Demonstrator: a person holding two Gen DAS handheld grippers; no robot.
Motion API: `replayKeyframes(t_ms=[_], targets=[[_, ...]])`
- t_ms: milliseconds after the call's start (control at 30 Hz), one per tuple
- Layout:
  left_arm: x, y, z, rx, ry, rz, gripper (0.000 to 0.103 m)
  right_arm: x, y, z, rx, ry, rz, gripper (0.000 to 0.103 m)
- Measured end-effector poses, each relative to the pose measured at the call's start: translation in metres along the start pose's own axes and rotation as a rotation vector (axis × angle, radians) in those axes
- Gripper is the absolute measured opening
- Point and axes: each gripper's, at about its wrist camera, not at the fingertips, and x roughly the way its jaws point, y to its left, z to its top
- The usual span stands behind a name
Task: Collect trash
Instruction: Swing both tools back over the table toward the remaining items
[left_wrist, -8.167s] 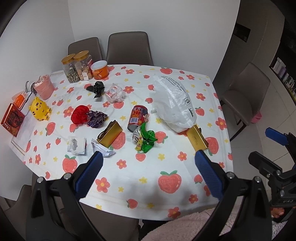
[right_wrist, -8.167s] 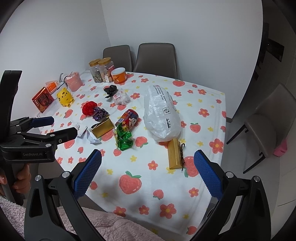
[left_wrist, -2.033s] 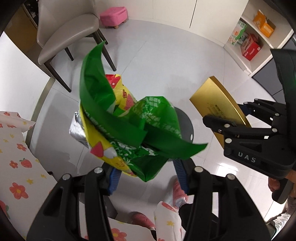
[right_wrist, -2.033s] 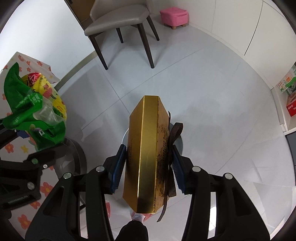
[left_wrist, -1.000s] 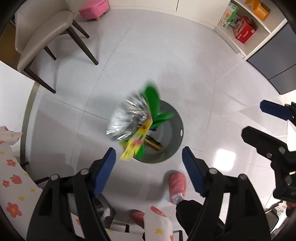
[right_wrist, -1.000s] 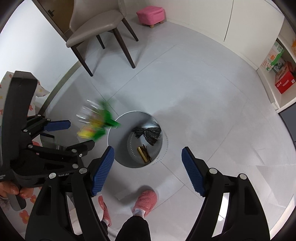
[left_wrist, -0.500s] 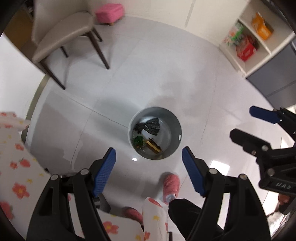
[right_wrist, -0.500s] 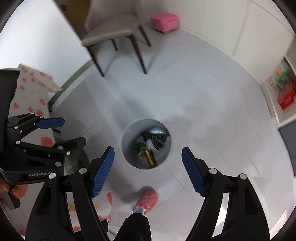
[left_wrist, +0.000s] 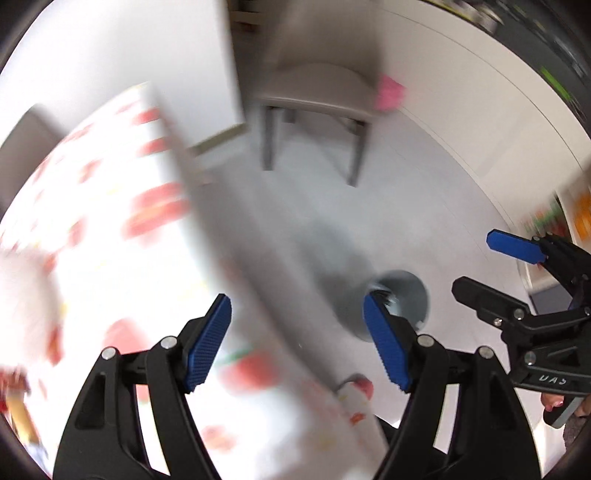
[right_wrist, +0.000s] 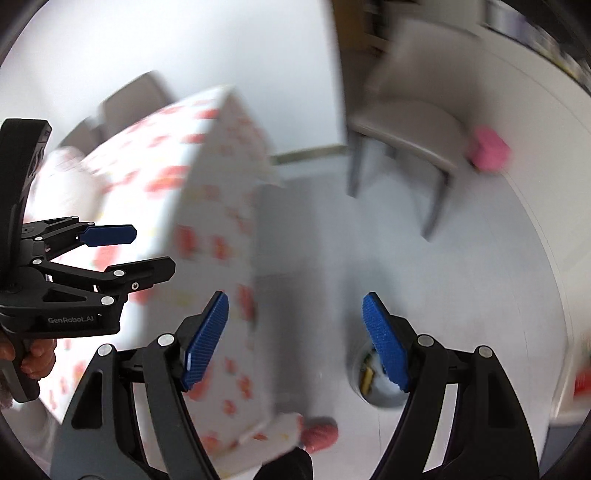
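Blurring smears the left wrist view: the left tool (left_wrist: 297, 338) gapes wide, empty, over the counter (left_wrist: 92, 229) edge with its strawberry-print cloth. Bare grey floor (left_wrist: 295, 206) spreads beyond, the round metal trash bin (left_wrist: 410, 295) just beside the right pad.

From the right wrist, the right tool (right_wrist: 295, 338) also spreads empty; the bin (right_wrist: 369, 380) shows trash inside, a chair (right_wrist: 402, 122) well apart.

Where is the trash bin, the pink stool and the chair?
trash bin (left_wrist: 413, 295), left wrist view, on its grey inner wall.
pink stool (right_wrist: 489, 149), right wrist view, on its blurred top.
chair (left_wrist: 317, 86), left wrist view, on its seat.
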Motion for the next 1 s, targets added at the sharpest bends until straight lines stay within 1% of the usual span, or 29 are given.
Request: replayKeyframes(t_ms=[100,200,300,333,433,500,533,633,733,800,1000], targets=[[-0.031,0.057,-0.03,-0.123,-0.017,0.071,0.074,0.008,0.062,0.026,-0.121,0.003,0.082,0.072],[-0.061,0.11,-0.066,-0.245,-0.027,0.136,0.074,0.014,0.128,0.041,-0.236,0.016,0.166,0.072],[-0.09,0.155,-0.097,-0.356,-0.037,0.192,0.074,0.013,0.189,0.043,-0.331,0.025,0.233,0.072],[-0.099,0.176,-0.107,-0.383,-0.041,0.206,0.074,0.011,0.215,0.043,-0.367,0.028,0.256,0.072],[-0.126,0.216,-0.14,-0.474,-0.055,0.266,0.074,0.013,0.277,0.046,-0.448,0.038,0.313,0.072],[-0.144,0.244,-0.161,-0.527,-0.065,0.291,0.074,0.012,0.312,0.046,-0.498,0.041,0.35,0.072],[-0.148,0.265,-0.174,-0.546,-0.069,0.298,0.074,0.01,0.335,0.045,-0.518,0.042,0.362,0.072],[-0.164,0.306,-0.206,-0.605,-0.078,0.324,0.074,0.011,0.388,0.047,-0.572,0.04,0.395,0.072],[-0.173,0.339,-0.23,-0.643,-0.073,0.342,0.074,0.017,0.43,0.048,-0.608,0.044,0.414,0.072],[-0.176,0.362,-0.245,-0.67,-0.07,0.34,0.074,0.019,0.452,0.047,-0.623,0.045,0.418,0.072],[-0.167,0.398,-0.271,-0.721,-0.052,0.325,0.074,0.041,0.499,0.043,-0.65,0.072,0.404,0.072]])
